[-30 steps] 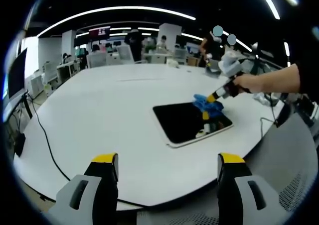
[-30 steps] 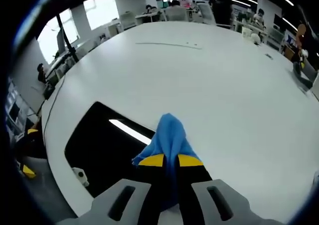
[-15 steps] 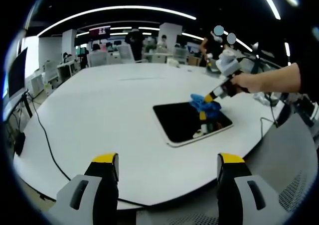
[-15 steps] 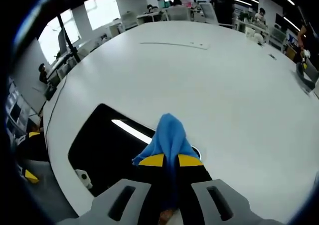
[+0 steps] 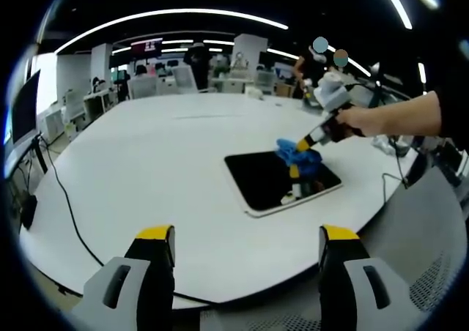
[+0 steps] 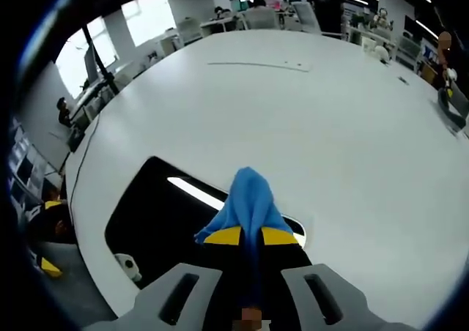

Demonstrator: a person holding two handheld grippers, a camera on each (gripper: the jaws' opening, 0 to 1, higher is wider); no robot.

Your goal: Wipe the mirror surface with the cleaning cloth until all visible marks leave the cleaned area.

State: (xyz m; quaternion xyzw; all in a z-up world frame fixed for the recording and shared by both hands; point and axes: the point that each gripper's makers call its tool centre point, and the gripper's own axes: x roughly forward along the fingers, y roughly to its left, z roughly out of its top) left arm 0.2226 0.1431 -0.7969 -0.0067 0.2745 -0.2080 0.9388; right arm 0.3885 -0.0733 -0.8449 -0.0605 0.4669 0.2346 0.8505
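The right gripper [image 6: 250, 236] has its yellow-tipped jaws clamped tight on a blue cleaning cloth [image 6: 249, 199], whose bunched end pokes out past the tips and presses on the mirror [image 6: 157, 217]. That mirror, a dark rounded rectangle with a pale rim, lies flat on the big white table [image 6: 293, 118] (a ceiling light strip reflects in it). In the left gripper view, the left gripper [image 5: 238, 236] hangs over the table's near edge, jaws spread wide and holding nothing, well apart from the mirror [image 5: 260, 177] and cloth [image 5: 297, 151].
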